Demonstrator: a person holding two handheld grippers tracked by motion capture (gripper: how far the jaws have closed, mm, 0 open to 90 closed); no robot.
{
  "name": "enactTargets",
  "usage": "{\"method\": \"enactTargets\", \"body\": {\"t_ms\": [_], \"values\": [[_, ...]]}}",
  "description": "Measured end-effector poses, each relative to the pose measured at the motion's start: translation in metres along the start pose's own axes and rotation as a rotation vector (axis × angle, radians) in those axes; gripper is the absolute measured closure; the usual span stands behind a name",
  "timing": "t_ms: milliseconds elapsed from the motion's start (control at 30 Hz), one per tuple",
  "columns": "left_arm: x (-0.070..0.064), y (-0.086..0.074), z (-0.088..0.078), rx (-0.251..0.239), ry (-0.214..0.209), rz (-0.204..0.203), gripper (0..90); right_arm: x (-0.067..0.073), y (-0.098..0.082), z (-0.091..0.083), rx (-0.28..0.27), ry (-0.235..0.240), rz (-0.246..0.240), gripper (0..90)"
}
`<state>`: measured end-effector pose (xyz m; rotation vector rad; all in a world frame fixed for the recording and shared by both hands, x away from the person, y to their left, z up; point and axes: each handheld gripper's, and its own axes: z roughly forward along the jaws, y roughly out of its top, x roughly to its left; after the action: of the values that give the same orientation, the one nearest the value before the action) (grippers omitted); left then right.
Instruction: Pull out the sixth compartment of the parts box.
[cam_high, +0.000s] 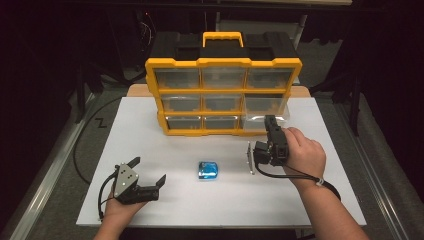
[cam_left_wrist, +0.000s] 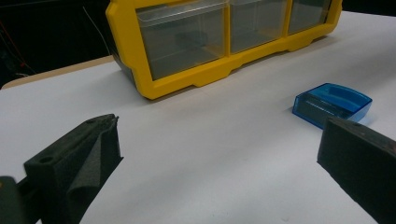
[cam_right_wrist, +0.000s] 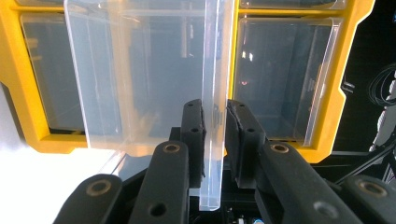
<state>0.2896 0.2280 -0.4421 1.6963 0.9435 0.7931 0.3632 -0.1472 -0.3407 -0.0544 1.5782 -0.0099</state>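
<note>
A yellow organizer (cam_high: 223, 95) with several clear drawers stands at the back of the white table. Its bottom right drawer (cam_high: 265, 117) is pulled partly out. My right gripper (cam_high: 270, 121) is shut on that drawer's clear front wall (cam_right_wrist: 215, 70), one pad on each side, as the right gripper view shows up close (cam_right_wrist: 215, 116). A small blue translucent box (cam_high: 207, 170) lies in the middle of the table. My left gripper (cam_high: 148, 170) rests low at the front left, open with nothing between its pads; in the left gripper view (cam_left_wrist: 219, 140) the blue box (cam_left_wrist: 332, 105) lies just beyond its right pad.
The white table top (cam_high: 150, 130) ends in a front edge near the person's forearms. A black cable (cam_high: 82, 145) loops on the floor at the left. Dark stands and curtains surround the table behind the organizer (cam_left_wrist: 187, 79).
</note>
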Motion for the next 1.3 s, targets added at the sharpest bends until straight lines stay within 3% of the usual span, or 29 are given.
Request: {"method": "enactTargets", "body": {"t_ms": [767, 1300], "values": [[0.000, 0.000, 0.000, 0.001, 0.000, 0.000, 0.4, 0.002, 0.000, 0.000, 0.006, 0.009, -0.002, 79.4], [0.000, 0.000, 0.000, -0.001, 0.000, 0.000, 0.3, 0.002, -0.003, -0.014, -0.005, 0.048, 0.027, 66.7]]}}
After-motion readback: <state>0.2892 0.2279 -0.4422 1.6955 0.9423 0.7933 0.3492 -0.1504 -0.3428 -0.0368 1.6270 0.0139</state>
